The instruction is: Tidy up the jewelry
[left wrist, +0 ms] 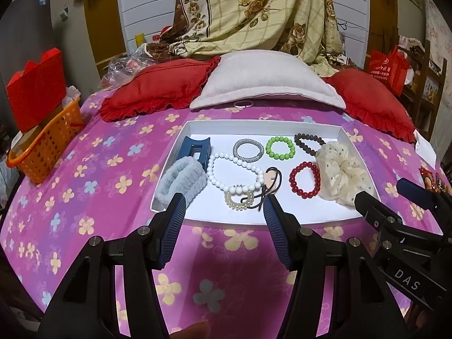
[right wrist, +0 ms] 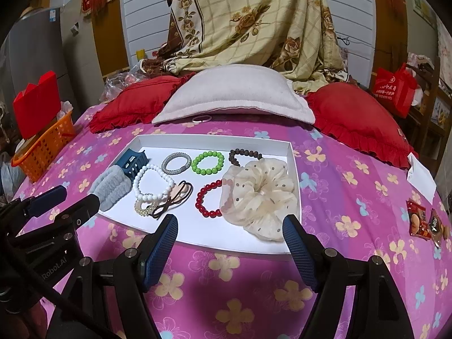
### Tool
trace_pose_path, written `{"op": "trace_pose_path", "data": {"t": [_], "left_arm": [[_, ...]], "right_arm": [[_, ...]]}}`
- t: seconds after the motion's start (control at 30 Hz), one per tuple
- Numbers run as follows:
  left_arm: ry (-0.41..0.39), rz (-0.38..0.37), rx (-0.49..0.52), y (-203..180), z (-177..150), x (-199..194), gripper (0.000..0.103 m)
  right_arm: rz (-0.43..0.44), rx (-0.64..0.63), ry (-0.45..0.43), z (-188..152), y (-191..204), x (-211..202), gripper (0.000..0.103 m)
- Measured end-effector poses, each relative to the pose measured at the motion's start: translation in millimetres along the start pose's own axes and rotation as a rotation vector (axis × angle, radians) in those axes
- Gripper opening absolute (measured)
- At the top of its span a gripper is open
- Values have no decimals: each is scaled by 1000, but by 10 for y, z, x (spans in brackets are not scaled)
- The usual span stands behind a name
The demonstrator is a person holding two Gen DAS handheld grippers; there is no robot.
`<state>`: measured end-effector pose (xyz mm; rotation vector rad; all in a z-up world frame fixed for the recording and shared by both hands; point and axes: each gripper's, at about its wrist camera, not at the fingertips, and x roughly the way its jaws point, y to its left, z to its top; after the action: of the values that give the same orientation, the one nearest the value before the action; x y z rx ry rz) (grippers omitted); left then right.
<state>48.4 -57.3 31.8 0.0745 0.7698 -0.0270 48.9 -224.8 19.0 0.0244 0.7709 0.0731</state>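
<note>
A white tray (left wrist: pixel 310 216) (right wrist: pixel 295 169) lies on the pink flowered bedspread. In it lie a blue hair claw (left wrist: pixel 195 148), a grey fluffy band (left wrist: pixel 182 182), a white bead necklace (left wrist: pixel 234 173), a silver bangle (left wrist: pixel 248 149), a green bead bracelet (left wrist: pixel 280 148), a dark bead bracelet (left wrist: pixel 308 142), a red bead bracelet (left wrist: pixel 305 180), a cream dotted scrunchie (left wrist: pixel 343 176), a pale bead bracelet (left wrist: pixel 238 200) and a brown hair tie (left wrist: pixel 271 182). My left gripper (left wrist: pixel 224 204) is open and empty over the tray's near edge. My right gripper (right wrist: pixel 230 226) is open and empty, over the tray's near right part.
A pink ring (left wrist: pixel 242 104) lies on the bedspread under the grey pillow (left wrist: pixel 265 80). Red pillows (left wrist: pixel 158 87) flank it. An orange basket (left wrist: pixel 46 144) stands at the left edge. Snack packets (right wrist: pixel 423 221) and a white paper (right wrist: pixel 421 176) lie at the right.
</note>
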Motion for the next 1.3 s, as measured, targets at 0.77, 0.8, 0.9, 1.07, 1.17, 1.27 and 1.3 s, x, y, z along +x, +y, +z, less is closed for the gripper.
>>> {"op": "trace_pose_path", "data": {"t": [0.77, 0.8, 0.9, 1.07, 1.17, 1.27, 1.3], "left_arm": [[4, 1, 1, 8, -24, 9, 57], [4, 1, 1, 8, -24, 9, 57], [4, 1, 2, 7, -24, 9, 57], [4, 0, 1, 5, -25, 8, 57], [4, 1, 0, 4, -30, 8, 57], [6, 1, 3, 8, -35, 16, 57], [8, 1, 4, 9, -41, 18, 57]], "right_arm": [[6, -2, 30, -40, 19, 59, 75], [7, -2, 30, -40, 17, 60, 75], [7, -5, 28, -39, 21, 65, 75], [8, -9, 28, -34, 22, 67, 75], [8, -8, 30, -33, 23, 66, 75], [7, -8, 35, -41, 20, 78, 75], [7, -7, 37, -44, 15, 83, 75]]}}
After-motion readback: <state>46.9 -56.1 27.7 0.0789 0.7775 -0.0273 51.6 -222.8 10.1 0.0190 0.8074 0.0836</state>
